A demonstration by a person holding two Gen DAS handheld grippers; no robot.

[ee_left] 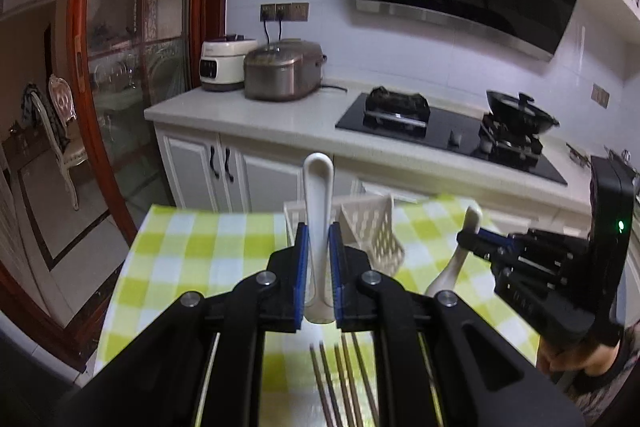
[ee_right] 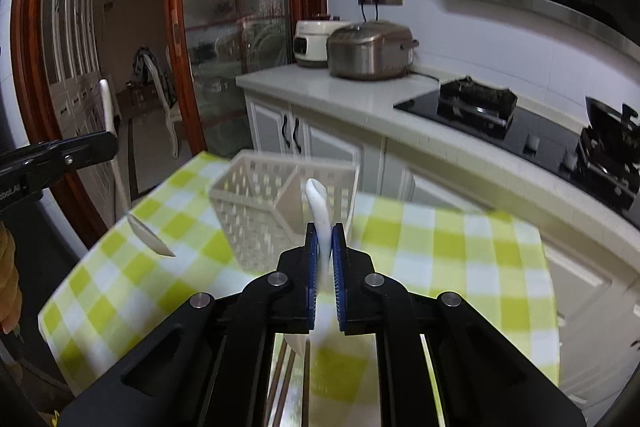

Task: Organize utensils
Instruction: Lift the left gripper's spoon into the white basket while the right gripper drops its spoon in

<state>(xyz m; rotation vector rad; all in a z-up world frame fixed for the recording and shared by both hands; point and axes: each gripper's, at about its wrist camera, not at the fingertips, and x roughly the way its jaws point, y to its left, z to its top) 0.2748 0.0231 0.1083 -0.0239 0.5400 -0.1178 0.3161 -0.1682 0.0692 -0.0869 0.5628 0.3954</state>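
Observation:
My left gripper (ee_left: 318, 231) is shut on a white ceramic spoon (ee_left: 318, 187), handle pointing up, held above the table. My right gripper (ee_right: 325, 231) is shut on a second white spoon (ee_right: 320, 207); it also shows in the left wrist view (ee_left: 470, 221), where its bowl hangs down. A white perforated utensil basket (ee_right: 256, 203) with a divider stands on the green checked tablecloth just beyond both grippers; it also shows in the left wrist view (ee_left: 376, 231). Several brown chopsticks (ee_left: 340, 379) lie on the cloth below the left gripper. The left gripper and its spoon (ee_right: 116, 163) appear at the left of the right wrist view.
The small table (ee_right: 460, 259) stands in front of a kitchen counter (ee_left: 248, 119) with two rice cookers (ee_left: 280, 71), a gas hob (ee_left: 440, 127) and a wok (ee_left: 520, 113). White cabinets (ee_left: 216, 163) are below. A red-framed glass door (ee_left: 100, 67) is at left.

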